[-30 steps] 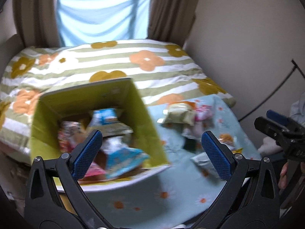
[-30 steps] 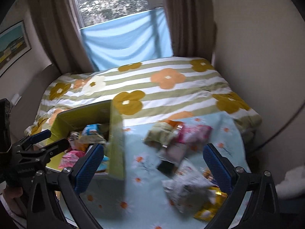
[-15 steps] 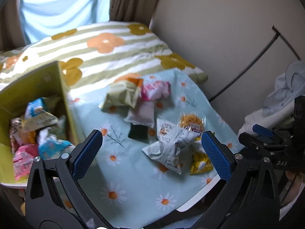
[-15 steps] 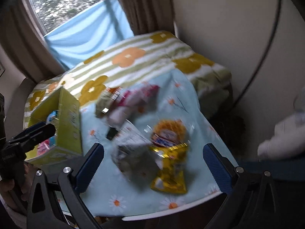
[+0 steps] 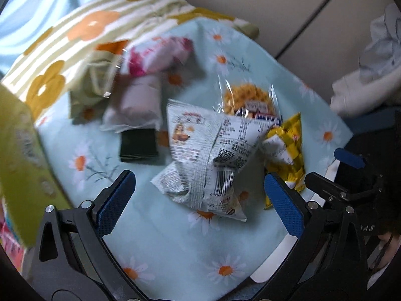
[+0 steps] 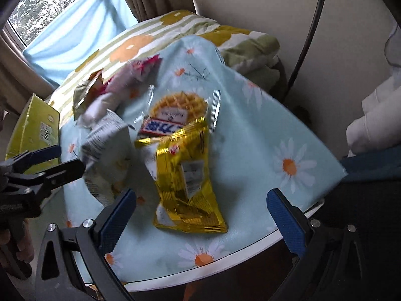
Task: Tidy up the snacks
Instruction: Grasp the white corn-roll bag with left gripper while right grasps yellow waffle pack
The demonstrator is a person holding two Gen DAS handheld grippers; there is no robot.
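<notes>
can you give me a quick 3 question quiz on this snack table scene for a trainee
1. True or false: the left gripper is shut on the white crinkled packet.
2. Which snack lies nearest between the right gripper's fingers? A) gold packet B) pink packet C) dark flat packet
3. Fill in: the clear bag by the gold packet holds a round ____.

Key
1. False: both grippers are open and hold nothing.
2. A
3. waffle
</notes>
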